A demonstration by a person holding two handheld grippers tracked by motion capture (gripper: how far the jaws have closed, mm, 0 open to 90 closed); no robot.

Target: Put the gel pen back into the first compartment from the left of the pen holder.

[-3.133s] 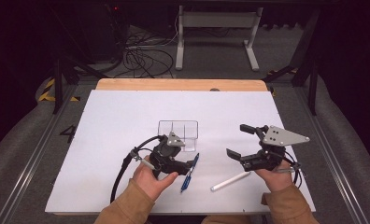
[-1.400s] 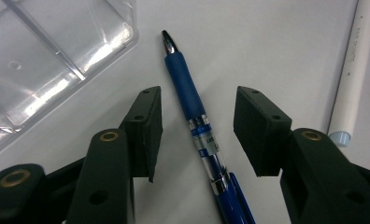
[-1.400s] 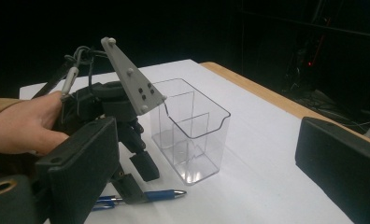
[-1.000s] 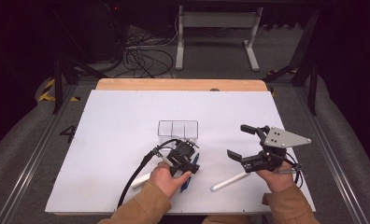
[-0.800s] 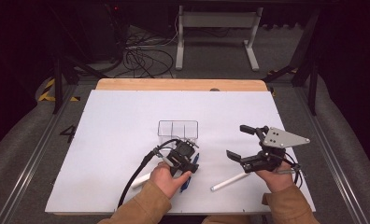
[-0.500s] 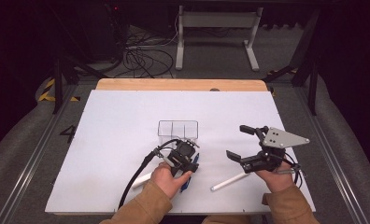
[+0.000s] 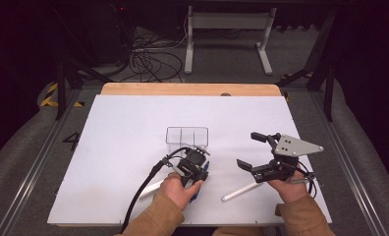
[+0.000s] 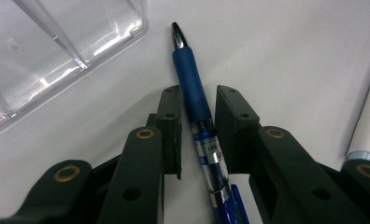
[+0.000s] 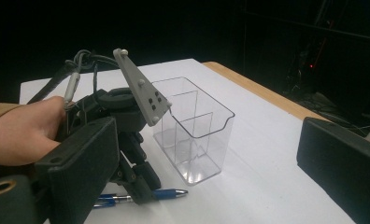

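A blue pen (image 8: 192,88) lies flat on the white table between the jaws of my left gripper (image 8: 197,100), tip pointing away. The jaws have just been closing; the pads stand almost against the pen's grip, with a thin gap still showing on the right side. In the high view the left gripper (image 7: 195,164) points down over the pen (image 7: 194,196), just in front of a clear divided box (image 7: 186,136). My right gripper (image 7: 247,149) hovers to the right, wide open and holding nothing. From the right gripper view (image 9: 206,135) I see the left gripper (image 9: 141,182), pen (image 9: 167,192) and box (image 9: 192,130).
A white marker (image 7: 241,191) lies near the front edge below the right gripper. A second white marker (image 7: 151,189) lies left of the left hand. The box (image 8: 47,56) is close beside the pen's tip. The table's wooden far edge (image 7: 192,89) borders a dark floor with cables.
Since three seconds ago the left hand has shifted right and come down over the blue pen. Over the last second neither hand has visibly moved.
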